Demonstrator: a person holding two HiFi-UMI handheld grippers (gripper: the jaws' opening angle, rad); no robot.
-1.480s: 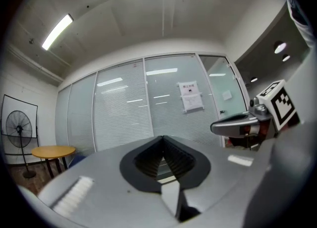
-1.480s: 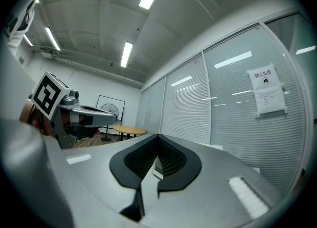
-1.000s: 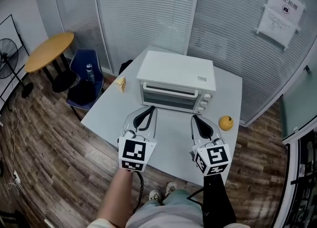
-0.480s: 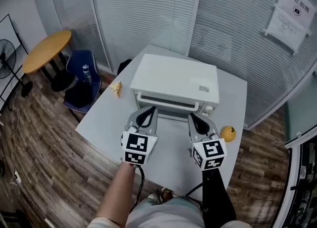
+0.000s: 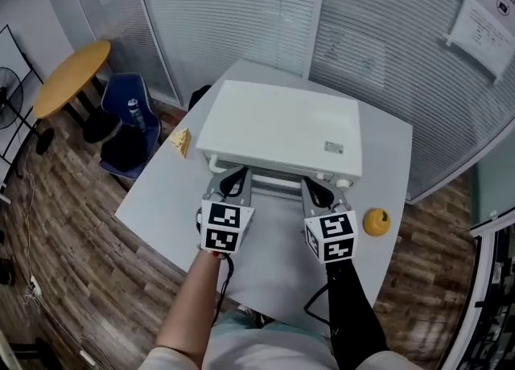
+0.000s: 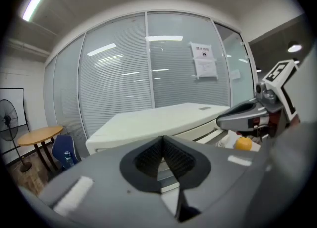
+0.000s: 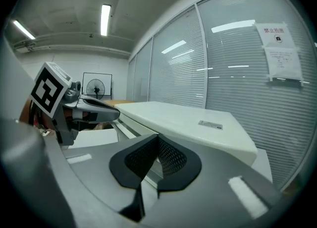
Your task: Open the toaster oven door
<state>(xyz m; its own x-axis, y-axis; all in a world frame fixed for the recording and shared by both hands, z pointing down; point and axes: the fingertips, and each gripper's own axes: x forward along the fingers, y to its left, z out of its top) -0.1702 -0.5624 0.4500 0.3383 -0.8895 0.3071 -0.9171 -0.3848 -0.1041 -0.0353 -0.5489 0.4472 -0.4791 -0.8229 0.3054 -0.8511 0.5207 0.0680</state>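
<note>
Nearest, two grey plastic claws are clenched on nothing, black ribbed pads (image 6: 147,158) meeting at a point. The left claw (image 5: 236,174) and right claw (image 5: 315,186) sit side by side over the smooth pale desk (image 5: 157,199). Their tips are just at the front edge of the oven (image 5: 278,131) (boxy, white, with a flat matt top), which stands mid-desk. A round orange fruit (image 5: 376,221) lies right of it. Slatted blinds (image 5: 233,14) stand behind.

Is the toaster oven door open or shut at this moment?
Shut, it seems: the toaster oven door lies flush against the front, with no panel folded down onto the table.
</note>
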